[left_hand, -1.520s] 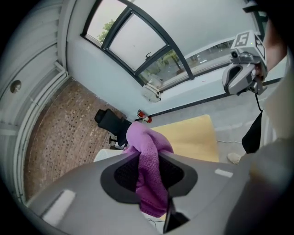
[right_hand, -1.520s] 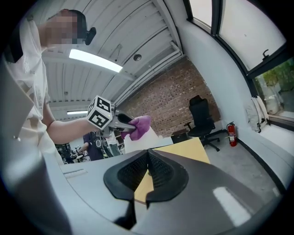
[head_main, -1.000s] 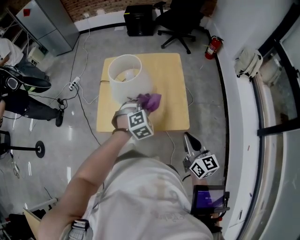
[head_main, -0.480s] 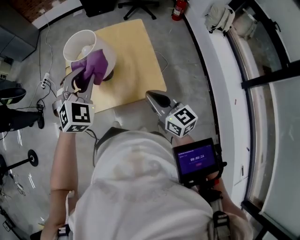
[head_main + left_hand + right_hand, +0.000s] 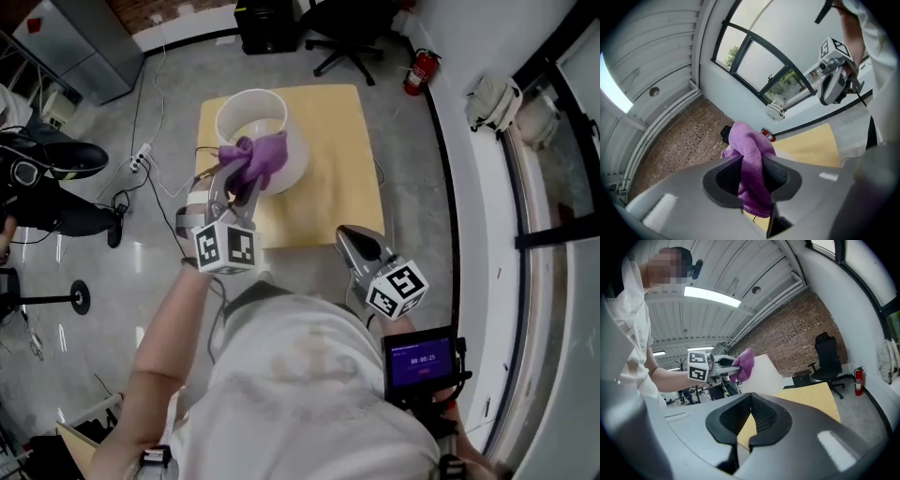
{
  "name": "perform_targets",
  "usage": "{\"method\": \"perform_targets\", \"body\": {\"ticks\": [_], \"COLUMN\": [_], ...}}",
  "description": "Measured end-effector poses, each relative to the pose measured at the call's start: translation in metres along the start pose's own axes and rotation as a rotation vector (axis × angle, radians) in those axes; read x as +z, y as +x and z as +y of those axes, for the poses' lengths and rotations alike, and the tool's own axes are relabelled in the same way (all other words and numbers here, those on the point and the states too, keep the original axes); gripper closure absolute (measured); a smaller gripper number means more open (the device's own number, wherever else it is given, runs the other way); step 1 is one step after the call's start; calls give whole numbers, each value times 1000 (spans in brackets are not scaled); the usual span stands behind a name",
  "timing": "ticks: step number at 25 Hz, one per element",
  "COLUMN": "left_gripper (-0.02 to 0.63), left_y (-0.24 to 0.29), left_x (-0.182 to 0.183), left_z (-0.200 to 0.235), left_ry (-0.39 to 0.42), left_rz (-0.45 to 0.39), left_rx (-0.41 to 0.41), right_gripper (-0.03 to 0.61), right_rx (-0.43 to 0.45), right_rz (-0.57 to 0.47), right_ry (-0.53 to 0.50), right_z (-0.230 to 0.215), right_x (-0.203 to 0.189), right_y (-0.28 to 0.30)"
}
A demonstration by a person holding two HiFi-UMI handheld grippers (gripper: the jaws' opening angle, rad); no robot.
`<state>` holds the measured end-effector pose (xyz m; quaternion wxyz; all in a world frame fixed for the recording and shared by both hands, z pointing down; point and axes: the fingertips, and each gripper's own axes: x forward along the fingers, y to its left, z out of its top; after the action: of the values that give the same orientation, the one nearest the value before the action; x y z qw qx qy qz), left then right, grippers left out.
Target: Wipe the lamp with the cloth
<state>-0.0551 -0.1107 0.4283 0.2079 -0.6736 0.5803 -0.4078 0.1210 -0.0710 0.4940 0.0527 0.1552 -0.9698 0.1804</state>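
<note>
The room is evenly lit by daylight from the windows [image 5: 754, 65] and a ceiling strip light [image 5: 712, 297]. The 2 gripper views are bent by fisheye distortion and blackened at the corners.

**A:** What do we have holding everything up?

**B:** We see a square table [image 5: 342, 150] of light wood, standing on a grey floor [image 5: 412, 187]. Only the white lamp [image 5: 258, 117] stands on it, toward its far left corner.

**A:** And what do we find on the floor?

**B:** Beyond the table, a black office chair [image 5: 349, 33] and a red fire extinguisher [image 5: 416, 73]. To the table's left lies a white power strip [image 5: 142, 161].
</note>
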Motion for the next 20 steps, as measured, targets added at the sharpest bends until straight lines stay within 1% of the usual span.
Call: {"method": "perform_targets", "body": {"ticks": [3, 6, 9, 12, 15, 17, 18, 20], "left_gripper": [514, 512, 513, 513, 512, 513, 514, 514], "left_y": [0, 1, 3, 5, 4, -1, -6, -19], "left_x": [-8, -19, -32, -49, -66, -68, -65, -53], "left_z": [-11, -29, -56, -85, -107, -108, -101, -74], "left_ry": [27, 27, 5, -23, -14, -15, -28, -74], "left_rz": [-11, 5, 24, 64, 105, 93, 72, 8], "left_rx": [-12, -55, -132, -224, -294, -295, -273, -194], "right_gripper": [565, 565, 565, 565, 565, 565, 565, 565], "right_rx": [0, 4, 3, 6, 7, 7, 7, 9], "right_rz": [5, 8, 6, 11, 15, 18, 17, 16], "right_ry": [3, 1, 7, 6, 3, 1, 2, 1], "right_z": [4, 7, 10, 15, 16, 17, 17, 18], "right_x": [-2, -2, -3, -4, -6, -6, -6, -5], "right_y": [6, 10, 12, 15, 17, 18, 19, 22]}}
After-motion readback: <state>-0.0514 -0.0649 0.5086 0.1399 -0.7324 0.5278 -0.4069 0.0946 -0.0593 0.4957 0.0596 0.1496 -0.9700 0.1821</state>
